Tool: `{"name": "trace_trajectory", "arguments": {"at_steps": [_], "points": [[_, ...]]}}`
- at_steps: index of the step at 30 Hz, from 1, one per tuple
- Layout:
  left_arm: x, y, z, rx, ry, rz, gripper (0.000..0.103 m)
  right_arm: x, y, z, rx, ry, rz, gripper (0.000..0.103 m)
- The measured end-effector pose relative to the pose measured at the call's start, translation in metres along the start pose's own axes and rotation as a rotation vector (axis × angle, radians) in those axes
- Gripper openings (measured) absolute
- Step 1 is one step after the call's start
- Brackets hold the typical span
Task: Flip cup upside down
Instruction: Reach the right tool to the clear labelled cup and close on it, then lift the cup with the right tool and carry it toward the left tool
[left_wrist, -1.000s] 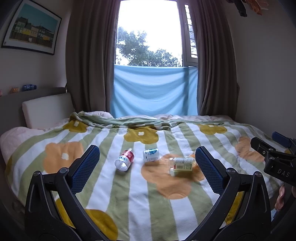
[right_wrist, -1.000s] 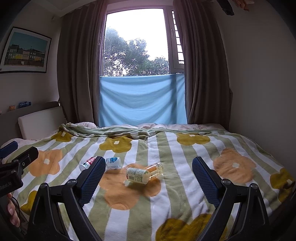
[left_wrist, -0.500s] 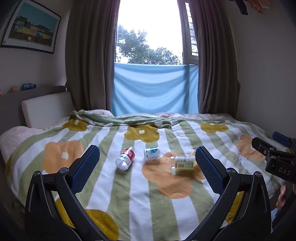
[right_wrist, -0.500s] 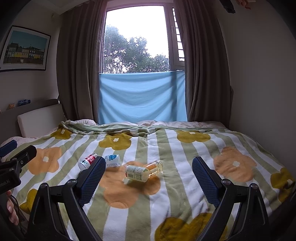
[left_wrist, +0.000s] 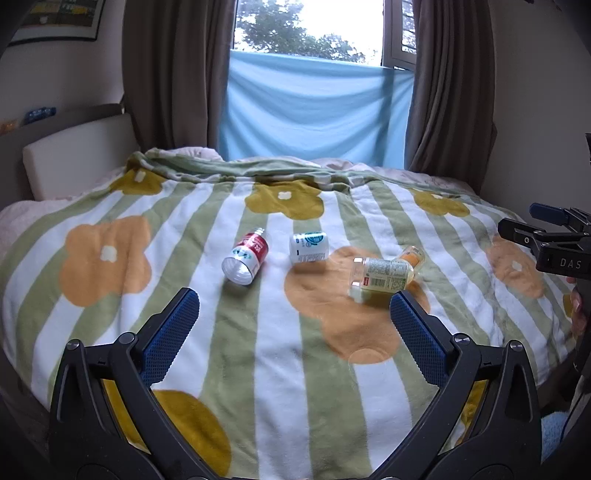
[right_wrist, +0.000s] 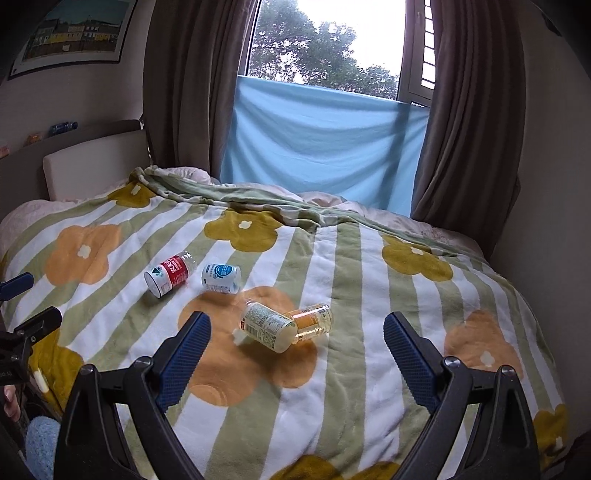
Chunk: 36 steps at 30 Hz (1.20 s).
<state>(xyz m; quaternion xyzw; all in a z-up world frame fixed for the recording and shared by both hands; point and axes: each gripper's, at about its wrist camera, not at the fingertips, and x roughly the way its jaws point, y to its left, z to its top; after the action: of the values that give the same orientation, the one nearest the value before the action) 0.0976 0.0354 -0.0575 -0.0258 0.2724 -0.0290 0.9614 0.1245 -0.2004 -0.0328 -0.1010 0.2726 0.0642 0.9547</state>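
Fleecy matt blanket (left_wrist: 280, 354) – glossy clear plastic cups (left_wrist: 245, 257) – textured claw pads (left_wrist: 419, 338)

- The framed picture (right_wrist: 74, 35) on the wall is cut off by the top edge in both my views.
- My right gripper (left_wrist: 550, 240) shows only partly in my left view, cut by the right edge.
- Print on the yellow-labelled cup (right_wrist: 267, 325) is too small for me to read.
- The orange-labelled cup (right_wrist: 312, 321) lies partly behind it.
- Small items on the headboard shelf (left_wrist: 37, 112) are too blurred to identify.
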Motion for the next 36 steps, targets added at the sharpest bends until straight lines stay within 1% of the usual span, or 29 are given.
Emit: {"name": "trace_trajectory", "arguments": {"at_steps": [6, 9, 14, 17, 19, 20, 21, 22, 24, 27, 28, 30, 33, 36], "points": [[0.052, 0.011, -0.010, -0.036, 0.087, -0.001, 0.103, 0.084, 0.002, 0.011, -0.150, 0.114, 0.056, 0.093], [0.074, 0.013, -0.015, -0.050, 0.122, -0.002, 0.103, 0.128, 0.009, 0.012, -0.216, 0.176, 0.120, 0.093], [0.105, 0.014, -0.022, -0.048, 0.171, 0.001, 0.103, 0.204, 0.031, 0.006, -0.375, 0.322, 0.204, 0.093], [0.118, 0.013, -0.026, -0.055, 0.199, -0.001, 0.103, 0.242, 0.048, -0.003, -0.481, 0.415, 0.232, 0.093], [0.125, 0.015, -0.028, -0.059, 0.213, -0.005, 0.103, 0.262, 0.055, -0.007, -0.520, 0.465, 0.247, 0.093], [0.128, 0.015, -0.029, -0.058, 0.219, -0.004, 0.103, 0.270, 0.059, -0.009, -0.542, 0.489, 0.256, 0.093], [0.130, 0.015, -0.031, -0.057, 0.222, -0.003, 0.103, 0.277, 0.062, -0.010, -0.570, 0.512, 0.261, 0.090], [0.131, 0.015, -0.032, -0.056, 0.224, -0.001, 0.103, 0.282, 0.066, -0.012, -0.602, 0.528, 0.264, 0.082], [0.132, 0.015, -0.033, -0.054, 0.220, 0.007, 0.103, 0.293, 0.075, -0.015, -0.662, 0.583, 0.275, 0.076], [0.132, 0.016, -0.036, -0.048, 0.224, 0.005, 0.103, 0.307, 0.083, -0.022, -0.711, 0.680, 0.298, 0.073], [0.132, 0.016, -0.037, -0.045, 0.226, 0.006, 0.103, 0.311, 0.087, -0.023, -0.731, 0.700, 0.302, 0.068], [0.130, 0.016, -0.038, -0.040, 0.229, 0.005, 0.103, 0.315, 0.093, -0.026, -0.770, 0.726, 0.294, 0.061], [0.126, 0.017, -0.040, -0.037, 0.232, -0.003, 0.103, 0.317, 0.100, -0.027, -0.802, 0.739, 0.278, 0.061], [0.120, 0.019, -0.040, -0.041, 0.230, -0.009, 0.103, 0.316, 0.103, -0.025, -0.802, 0.746, 0.270, 0.060]]}}
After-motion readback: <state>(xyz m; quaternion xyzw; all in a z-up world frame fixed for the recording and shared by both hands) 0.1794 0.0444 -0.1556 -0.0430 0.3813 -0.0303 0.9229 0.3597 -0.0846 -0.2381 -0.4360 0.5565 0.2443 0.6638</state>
